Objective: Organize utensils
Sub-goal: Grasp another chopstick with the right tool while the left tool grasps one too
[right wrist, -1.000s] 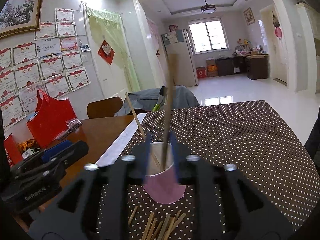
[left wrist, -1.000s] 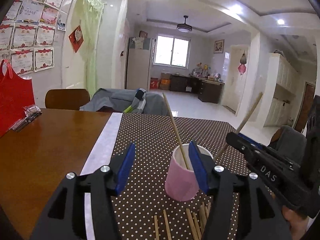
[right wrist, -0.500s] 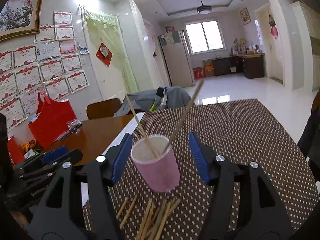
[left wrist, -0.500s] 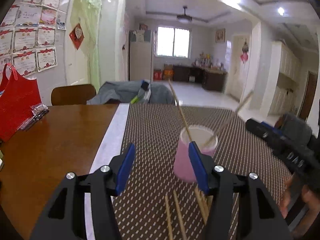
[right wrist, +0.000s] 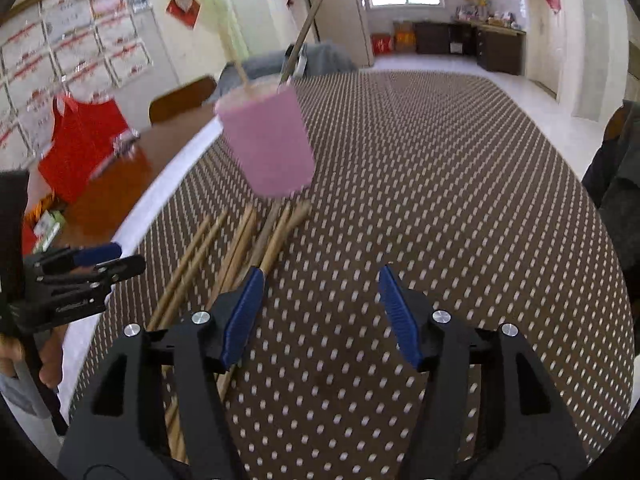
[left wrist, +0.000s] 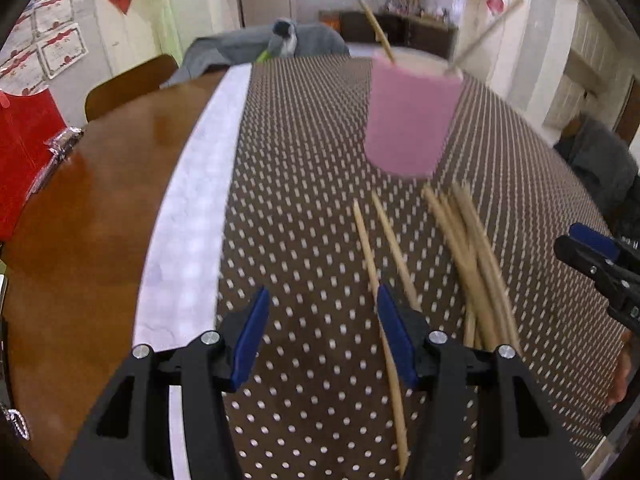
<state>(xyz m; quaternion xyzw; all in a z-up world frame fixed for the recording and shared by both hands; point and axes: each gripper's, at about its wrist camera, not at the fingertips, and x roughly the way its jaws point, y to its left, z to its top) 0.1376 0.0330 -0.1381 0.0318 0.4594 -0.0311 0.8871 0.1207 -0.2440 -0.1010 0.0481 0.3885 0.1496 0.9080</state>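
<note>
Left wrist view, far left of frame: red bag [left wrist: 24,152] on bare wooden table [left wrist: 92,216], chair back [left wrist: 128,84] behind it at upper left. White strip [left wrist: 196,216] runs down left of centre, edging the brown dotted tablecloth [left wrist: 304,208].

Bottom centre: left gripper [left wrist: 320,332], blue pads apart, nothing between them but cloth. One chopstick [left wrist: 380,280] passes just under the right-hand pad; contact unclear with the blur.

Upper centre-right: pink cup [left wrist: 408,120] upright on the cloth, two chopsticks in cup [left wrist: 484,36] leaning out opposite ways. Below it, right of centre: loose chopstick pile [left wrist: 476,248] flat on the cloth, ends near the cup base. Right edge: right gripper [left wrist: 600,256] tip.

Right wrist view, left edge: left gripper again [right wrist: 92,268], fingers of the holding hand [right wrist: 48,364] below. The pile [right wrist: 240,248] lies left of centre, the cup [right wrist: 268,140] above it. Bottom centre: right gripper [right wrist: 320,312], jaws apart and empty; the left-hand pad sits over the pile's nearest sticks, the right-hand one over bare cloth.
</note>
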